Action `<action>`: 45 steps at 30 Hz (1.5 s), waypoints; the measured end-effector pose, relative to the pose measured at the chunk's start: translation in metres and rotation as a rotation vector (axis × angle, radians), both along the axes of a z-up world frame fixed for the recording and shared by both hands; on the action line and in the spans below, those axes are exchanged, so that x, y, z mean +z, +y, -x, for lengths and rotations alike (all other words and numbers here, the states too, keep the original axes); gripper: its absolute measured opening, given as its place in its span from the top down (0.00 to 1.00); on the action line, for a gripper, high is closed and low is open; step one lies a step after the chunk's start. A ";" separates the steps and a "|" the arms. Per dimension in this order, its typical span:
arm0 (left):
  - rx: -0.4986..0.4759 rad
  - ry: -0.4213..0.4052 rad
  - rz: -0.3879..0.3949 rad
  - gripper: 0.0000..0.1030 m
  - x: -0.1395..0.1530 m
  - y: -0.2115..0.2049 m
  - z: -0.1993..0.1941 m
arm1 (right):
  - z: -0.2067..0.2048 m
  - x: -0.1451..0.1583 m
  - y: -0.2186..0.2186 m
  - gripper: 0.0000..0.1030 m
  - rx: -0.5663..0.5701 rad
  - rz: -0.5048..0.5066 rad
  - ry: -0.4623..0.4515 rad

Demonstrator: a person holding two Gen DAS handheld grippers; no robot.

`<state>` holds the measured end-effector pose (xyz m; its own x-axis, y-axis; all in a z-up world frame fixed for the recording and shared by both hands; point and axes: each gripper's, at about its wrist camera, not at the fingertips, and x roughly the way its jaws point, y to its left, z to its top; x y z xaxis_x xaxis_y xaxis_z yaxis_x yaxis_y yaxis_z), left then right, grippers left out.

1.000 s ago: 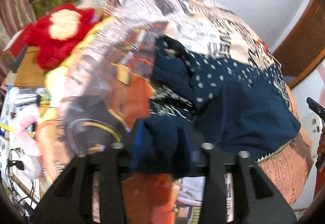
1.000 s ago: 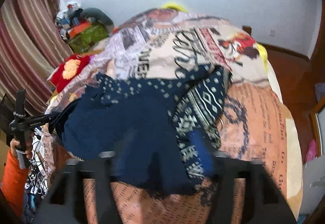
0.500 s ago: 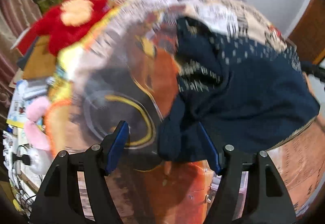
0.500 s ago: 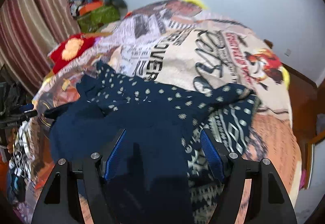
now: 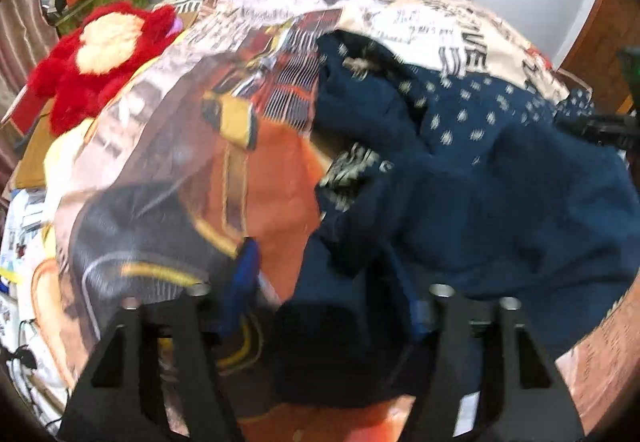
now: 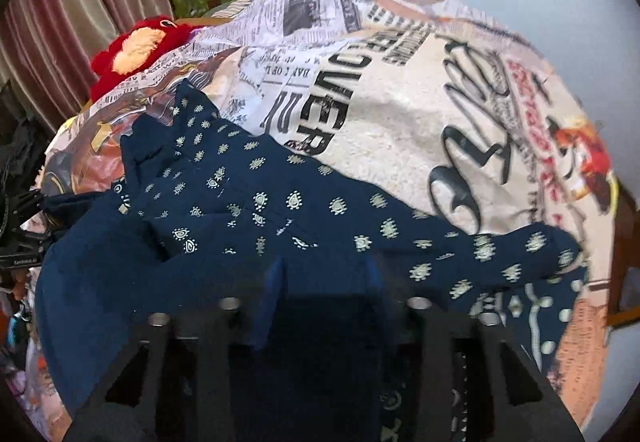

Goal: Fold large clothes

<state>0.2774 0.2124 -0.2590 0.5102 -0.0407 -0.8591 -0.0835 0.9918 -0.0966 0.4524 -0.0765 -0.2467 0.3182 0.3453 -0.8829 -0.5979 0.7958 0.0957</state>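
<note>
A: Where does the navy garment point(image 6: 304, 217) lie?

B: Crumpled across the near half of the bed point(image 6: 400, 129), on its printed cover, reaching toward the bed's near edge. Pale motifs dot its upper part; the lower part is plain dark blue.

A: And the tongs?

B: The left tongs point(image 5: 324, 306) point down at the garment's near left corner, a dark fold between the blue pads; the jaws are closing, though blur hides whether the pads press the cloth. The right tongs point(image 6: 324, 302) stand over the plain navy stretch, cloth between the fingers, jaws also closing; contact cannot be told there either.

A: Any writing?

B: The cover carries newspaper-style print; "OVER" reads in bold black letters in the right wrist view, beside large script too distorted to read.

A: Beyond the bed?

B: A red plush toy point(image 5: 96, 57) at its far left edge, striped curtains point(image 6: 76, 1) behind.
</note>
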 end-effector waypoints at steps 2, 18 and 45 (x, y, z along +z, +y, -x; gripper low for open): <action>-0.022 -0.003 -0.018 0.79 0.000 -0.006 -0.006 | 0.003 -0.004 0.001 0.83 0.012 -0.001 0.000; -0.023 -0.047 -0.007 0.96 0.037 -0.004 -0.014 | 0.040 0.070 -0.033 0.95 -0.059 -0.062 -0.262; -0.007 -0.089 -0.072 0.97 0.063 -0.016 -0.030 | 0.028 0.073 -0.099 0.99 -0.184 -0.159 -0.230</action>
